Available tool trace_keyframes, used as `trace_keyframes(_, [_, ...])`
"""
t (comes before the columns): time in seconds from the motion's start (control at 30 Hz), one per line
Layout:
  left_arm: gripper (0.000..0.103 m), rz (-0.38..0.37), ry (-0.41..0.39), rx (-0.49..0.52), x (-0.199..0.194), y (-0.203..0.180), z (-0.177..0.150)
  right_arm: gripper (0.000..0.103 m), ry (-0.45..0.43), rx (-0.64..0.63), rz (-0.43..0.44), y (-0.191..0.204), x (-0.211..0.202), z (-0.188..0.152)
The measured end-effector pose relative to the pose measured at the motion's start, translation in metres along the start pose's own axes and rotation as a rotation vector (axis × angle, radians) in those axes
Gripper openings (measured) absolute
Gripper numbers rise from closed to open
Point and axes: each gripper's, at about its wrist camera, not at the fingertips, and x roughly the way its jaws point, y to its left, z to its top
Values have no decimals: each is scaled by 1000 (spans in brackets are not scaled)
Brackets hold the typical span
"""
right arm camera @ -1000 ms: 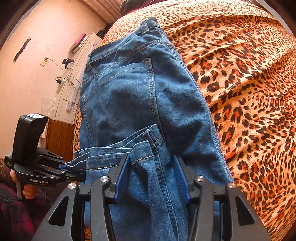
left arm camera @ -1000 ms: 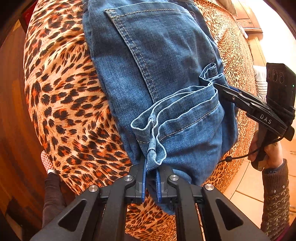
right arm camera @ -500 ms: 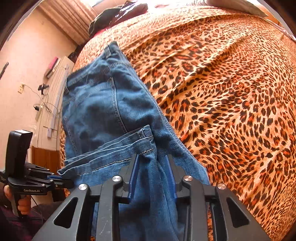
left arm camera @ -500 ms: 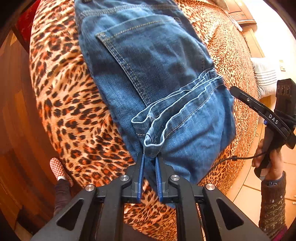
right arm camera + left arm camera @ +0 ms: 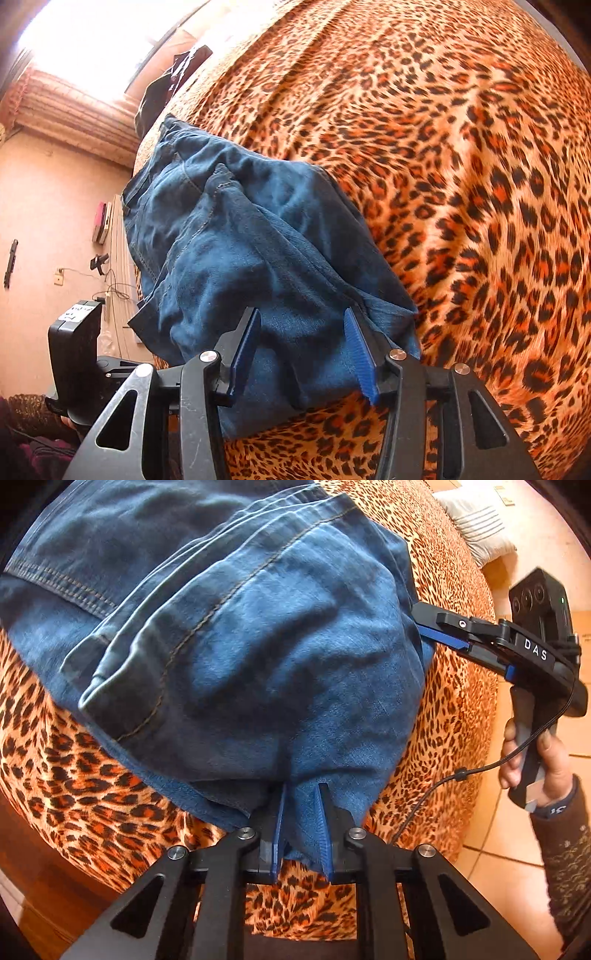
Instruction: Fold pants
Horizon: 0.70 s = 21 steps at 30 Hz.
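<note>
Blue jeans (image 5: 258, 657) lie folded in a thick bundle on a bed with a leopard-print cover (image 5: 461, 184), near its edge, hem layers stacked on top. Left claw (image 5: 301, 797): denim fold sits between the blue pads, jaws narrowly apart and just been opening; pads look loose on the cloth, grip released. Right claw (image 5: 301, 328): jaws wider, just been opening too, fabric between the pads but not pinched, released. In the left wrist view the right claw reaches the bundle's far side, held by a hand (image 5: 535, 760) in a dark patterned sleeve (image 5: 565, 867), cable trailing. Room: tiled floor (image 5: 517, 886), wooden bed frame (image 5: 44, 867), grey striped cushion (image 5: 476, 528), pink wall (image 5: 48, 221) with a socket and cords, dark clothing (image 5: 162, 88) at the bed's far end, bright window. Versus a second ago: both pairs of jaws wider apart, bundle fills more of the left view, back pocket out of sight, right view rolled and pulled back from the jeans.
</note>
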Motion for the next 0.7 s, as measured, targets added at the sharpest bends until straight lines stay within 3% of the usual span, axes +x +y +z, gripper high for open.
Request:
trace_keyframes(0.07, [15, -32, 20, -31, -14, 10, -3, 47, -44, 44, 32, -2, -10, -2])
trace_keyframes(0.17, [19, -16, -50, 38, -44, 3, -1, 55, -110, 70, 68, -2, -29, -4])
trace_keyframes(0.3, [29, 6, -128, -34, -53, 19, 27, 58, -149, 105, 103, -1, -31, -9])
trace_keyframes(0.37, [26, 50, -112, -91, -40, 42, 41, 56, -140, 130, 76, -6, -23, -12])
trace_keyframes(0.47, [13, -8, -77, -168, -28, 68, 44, 56, -123, 151, 25, -10, -2, -14])
trace_keyframes(0.53, [12, -53, -49, -204, -30, 76, 45, 56, -141, 165, 2, -6, -2, -14])
trace_keyframes(0.6, [14, -66, -22, -196, -38, 78, 44, 56, -151, 162, -21, 3, -7, -12])
trace_keyframes(0.7, [22, -47, -25, -102, -58, 66, 58, 58, -222, 182, 4, 12, -31, -18])
